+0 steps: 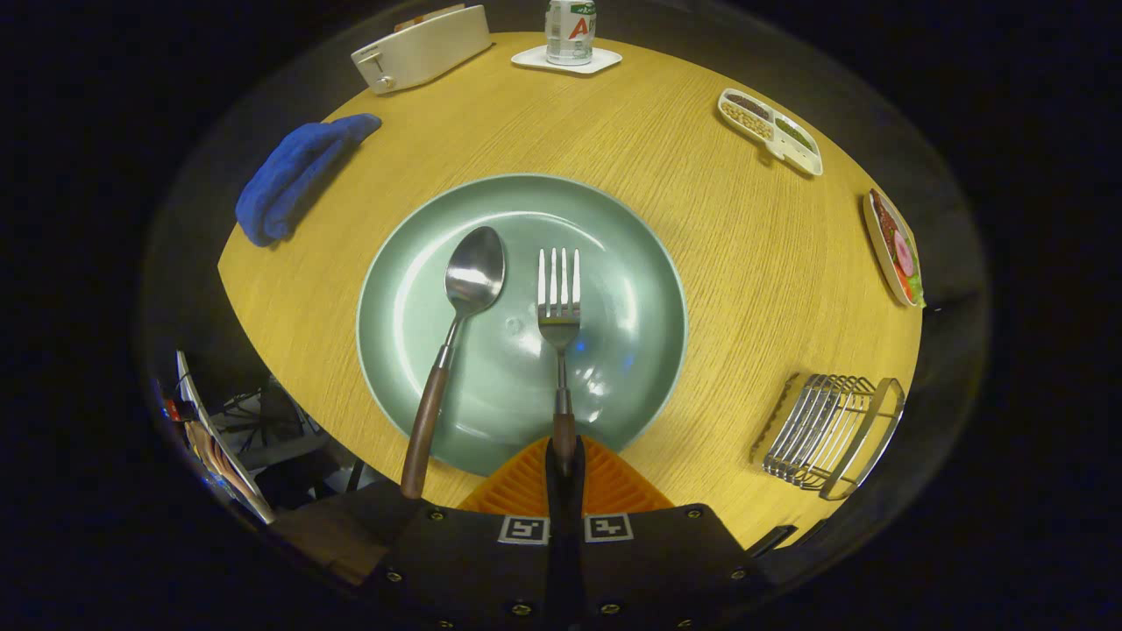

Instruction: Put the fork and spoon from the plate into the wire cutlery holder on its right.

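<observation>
The gripper (564, 460) is clamped on the fork (558, 298) handle, tines toward twelve o'clock over the plate (640, 263); the spoon (469, 289) lies beside it at nine o'clock; the wire cutlery holder (828, 434) sits at three o'clock.

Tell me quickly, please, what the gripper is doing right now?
Gripper: shut on the fork, both fingers pressing its wooden handle; the fork's tines lie on the green plate.

The can (570, 31) on its coaster bears a partial red letter "A" (the rest is unreadable).
</observation>
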The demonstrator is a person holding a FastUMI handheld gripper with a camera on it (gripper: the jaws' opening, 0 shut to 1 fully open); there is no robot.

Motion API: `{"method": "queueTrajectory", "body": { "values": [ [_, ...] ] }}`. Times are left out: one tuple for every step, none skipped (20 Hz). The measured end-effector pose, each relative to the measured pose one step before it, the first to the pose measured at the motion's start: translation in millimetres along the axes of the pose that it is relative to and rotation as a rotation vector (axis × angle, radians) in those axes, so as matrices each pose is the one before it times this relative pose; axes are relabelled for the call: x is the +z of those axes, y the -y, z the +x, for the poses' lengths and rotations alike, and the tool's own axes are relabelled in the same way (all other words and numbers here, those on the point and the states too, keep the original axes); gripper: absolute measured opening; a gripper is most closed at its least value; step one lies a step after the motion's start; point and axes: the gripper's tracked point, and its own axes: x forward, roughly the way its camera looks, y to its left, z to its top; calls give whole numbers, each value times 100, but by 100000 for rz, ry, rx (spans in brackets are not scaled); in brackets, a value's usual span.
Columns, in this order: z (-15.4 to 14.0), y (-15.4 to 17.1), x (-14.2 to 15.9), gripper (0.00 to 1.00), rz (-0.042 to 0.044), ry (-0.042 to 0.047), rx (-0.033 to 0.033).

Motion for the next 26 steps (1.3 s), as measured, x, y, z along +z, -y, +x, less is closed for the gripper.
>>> {"method": "queueTrajectory", "body": {
  "values": [
    [-773, 645, -82, 0, -1911, -549, -88],
    [-703, 529, -193, 0, -1888, -254, -421],
    [-693, 649, -202, 0, -1944, -406, -758],
    [-460, 580, -495, 0, -2200, -929, -828],
    [-424, 576, -387, 0, -1920, -855, -694],
    [-477, 375, -578, 0, -1650, -1039, -548],
    [-500, 337, -618, 0, -1527, -1323, 8],
    [-475, 272, -670, 0, -1574, -1299, 209],
    [-597, 337, -559, 0, -996, -928, 66],
    [-551, 393, -716, 0, -1457, -1162, -214],
    [-575, 539, -402, 1, -973, -11, -515],
    [-499, 576, -480, 0, -536, -288, -595],
    [-536, 608, -529, 0, 11, -900, -499],
    [-557, 621, -485, 0, 170, -513, -476],
    [-533, 632, -303, 1, 127, -176, -201],
    [-388, 624, -344, 1, 792, -34, -197],
    [-463, 651, -341, 0, 725, -367, 238],
    [-426, 647, -507, 0, 860, -578, 148],
    [-365, 908, -511, 0, 468, -995, -672],
    [-321, 1020, -715, 0, -335, -1266, -1158],
    [-389, 1019, -588, 0, -240, -1411, -1140],
    [-246, 768, -645, 0, -208, -1178, -548],
    [-160, 655, -391, 0, 149, -1195, 81],
    [172, 530, -890, 0, -83, -2652, 700],
    [-279, 605, -828, 0, -666, -3405, 565],
    [233, 601, -493, 0, 510, -1363, -343]
  ]
}}
